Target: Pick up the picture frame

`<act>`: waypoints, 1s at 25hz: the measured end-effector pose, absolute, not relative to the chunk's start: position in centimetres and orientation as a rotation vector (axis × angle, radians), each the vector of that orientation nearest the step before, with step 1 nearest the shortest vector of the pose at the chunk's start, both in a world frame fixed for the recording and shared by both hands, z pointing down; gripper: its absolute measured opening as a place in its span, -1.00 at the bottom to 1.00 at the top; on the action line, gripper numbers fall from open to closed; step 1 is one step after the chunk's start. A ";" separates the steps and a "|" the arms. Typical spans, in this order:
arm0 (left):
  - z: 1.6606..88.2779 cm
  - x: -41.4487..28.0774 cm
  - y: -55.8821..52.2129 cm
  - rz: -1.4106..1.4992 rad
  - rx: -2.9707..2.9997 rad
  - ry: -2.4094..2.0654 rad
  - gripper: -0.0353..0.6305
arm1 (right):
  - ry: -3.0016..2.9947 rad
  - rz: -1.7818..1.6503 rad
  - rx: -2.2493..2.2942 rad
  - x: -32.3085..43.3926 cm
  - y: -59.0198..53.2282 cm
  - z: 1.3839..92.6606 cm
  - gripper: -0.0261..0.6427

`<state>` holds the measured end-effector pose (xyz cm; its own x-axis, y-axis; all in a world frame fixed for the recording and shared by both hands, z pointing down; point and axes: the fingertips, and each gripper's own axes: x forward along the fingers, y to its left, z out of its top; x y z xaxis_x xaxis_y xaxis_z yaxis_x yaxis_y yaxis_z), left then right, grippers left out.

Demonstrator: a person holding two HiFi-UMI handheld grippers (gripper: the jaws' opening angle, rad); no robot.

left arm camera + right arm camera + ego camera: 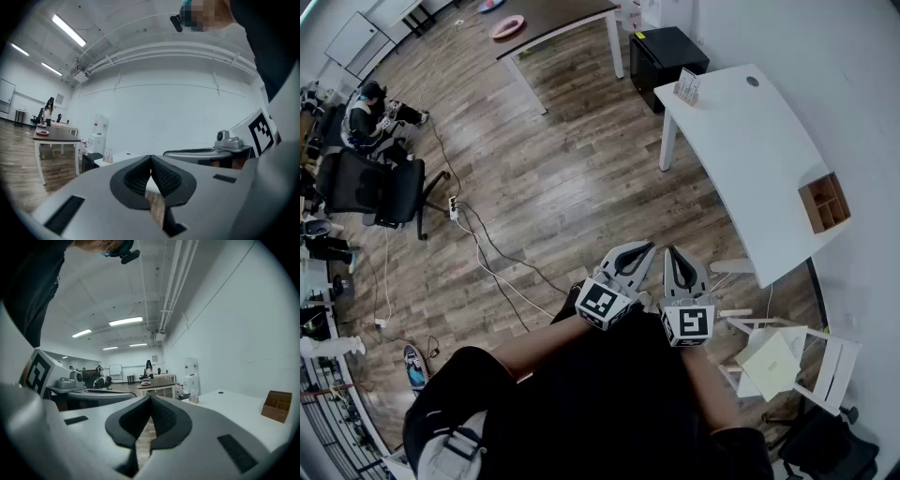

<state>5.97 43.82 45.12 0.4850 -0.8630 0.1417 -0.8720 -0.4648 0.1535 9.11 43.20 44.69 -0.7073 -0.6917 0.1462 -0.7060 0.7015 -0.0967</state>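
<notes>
Approach stage: I held my left tongs and right tongs clenched and empty, side by side before me, presumably because the picture frame stood well apart at the white table's far end, not yet reachable.

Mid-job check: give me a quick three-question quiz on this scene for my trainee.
1. True or false: the left gripper and the right gripper are both shut with nothing between the jaws.
2. The picture frame stands on: A) the white table; B) the floor; C) the black cabinet.
3. Fill in: the plate on the dark table is ____ in colour.
Key: 1 true; 2 A; 3 pink.
</notes>
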 end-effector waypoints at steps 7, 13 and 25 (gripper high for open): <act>45.4 6.7 42.3 0.087 2.512 -1.507 -0.85 | -2.814 0.269 1.164 10.3 41.9 45.4 -0.83; 45.4 6.7 40.9 0.078 2.531 -1.474 -0.85 | -2.827 0.296 1.200 10.1 40.1 45.0 -0.82; 47.7 3.8 31.8 0.054 2.517 -1.363 -0.85 | -2.755 0.374 1.241 6.9 31.2 47.2 -0.82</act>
<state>3.83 31.76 47.66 0.5546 -0.8159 0.1635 -0.8262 -0.5166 0.2246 6.87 31.24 47.22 -0.6637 -0.7242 0.1870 -0.7479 0.6383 -0.1822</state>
